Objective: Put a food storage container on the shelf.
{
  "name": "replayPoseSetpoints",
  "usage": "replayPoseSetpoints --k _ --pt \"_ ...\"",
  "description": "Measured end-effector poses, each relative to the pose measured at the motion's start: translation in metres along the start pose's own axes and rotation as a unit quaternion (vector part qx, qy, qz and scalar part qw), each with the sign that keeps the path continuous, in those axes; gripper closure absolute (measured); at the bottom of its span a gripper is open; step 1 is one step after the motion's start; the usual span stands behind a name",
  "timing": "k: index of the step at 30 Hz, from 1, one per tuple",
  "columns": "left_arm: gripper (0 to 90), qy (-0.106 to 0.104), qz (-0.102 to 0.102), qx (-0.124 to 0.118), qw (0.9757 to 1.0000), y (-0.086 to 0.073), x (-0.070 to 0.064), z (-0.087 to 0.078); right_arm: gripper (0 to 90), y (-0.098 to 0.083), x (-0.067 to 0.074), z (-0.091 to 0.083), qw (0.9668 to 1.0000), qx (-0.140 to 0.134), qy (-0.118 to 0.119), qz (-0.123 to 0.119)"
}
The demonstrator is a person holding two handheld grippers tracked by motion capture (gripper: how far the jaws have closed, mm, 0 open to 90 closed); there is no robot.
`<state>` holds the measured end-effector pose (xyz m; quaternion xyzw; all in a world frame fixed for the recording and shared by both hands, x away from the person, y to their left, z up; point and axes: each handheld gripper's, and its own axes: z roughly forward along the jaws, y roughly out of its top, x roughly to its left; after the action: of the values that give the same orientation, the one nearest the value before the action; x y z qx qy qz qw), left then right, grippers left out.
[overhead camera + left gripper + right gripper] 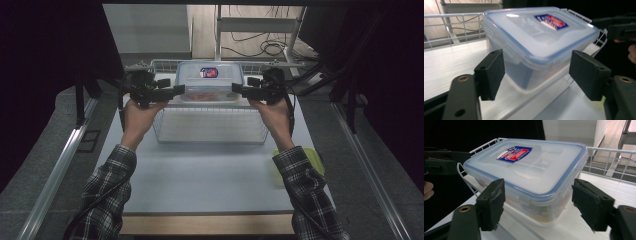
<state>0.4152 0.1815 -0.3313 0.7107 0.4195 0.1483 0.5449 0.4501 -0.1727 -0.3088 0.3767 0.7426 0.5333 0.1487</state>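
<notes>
I hold my left gripper (179, 89) and right gripper (237, 89) open at either end of the lidded plastic container (208, 80) in the wire basket (210, 131), pads clear.

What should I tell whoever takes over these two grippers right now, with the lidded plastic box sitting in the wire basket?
Left gripper: jaws open, one each side of the box's left end, pads off its walls.
Right gripper: jaws open, straddling the box's right end, no contact visible.
Plastic box: lid on, sticker on top, standing at the far end of the wire basket; reddish contents show through its wall.
A yellow-green lid lies on the table beside the right forearm.
Done: box is in the basket and nothing is gripped.
Left: probably draw both grippers back; if the box must be moved again, regrip first.
</notes>
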Motion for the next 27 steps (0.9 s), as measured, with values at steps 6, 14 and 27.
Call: replayPoseSetpoints --k 6,14,27 --pt "25.3 -0.007 0.018 0.009 0.9998 -0.012 -0.008 -0.007 19.7 -0.009 0.007 -0.003 0.9998 0.003 0.003 -0.020" --pt "21.1 -0.016 0.029 0.022 0.9992 -0.031 -0.019 -0.015 14.0 -0.023 0.014 -0.010 0.9993 0.005 0.012 -0.034" --pt "19.3 -0.026 0.062 0.057 0.9961 -0.069 -0.041 -0.023 9.3 -0.053 0.037 -0.021 0.9963 0.016 0.023 -0.081"
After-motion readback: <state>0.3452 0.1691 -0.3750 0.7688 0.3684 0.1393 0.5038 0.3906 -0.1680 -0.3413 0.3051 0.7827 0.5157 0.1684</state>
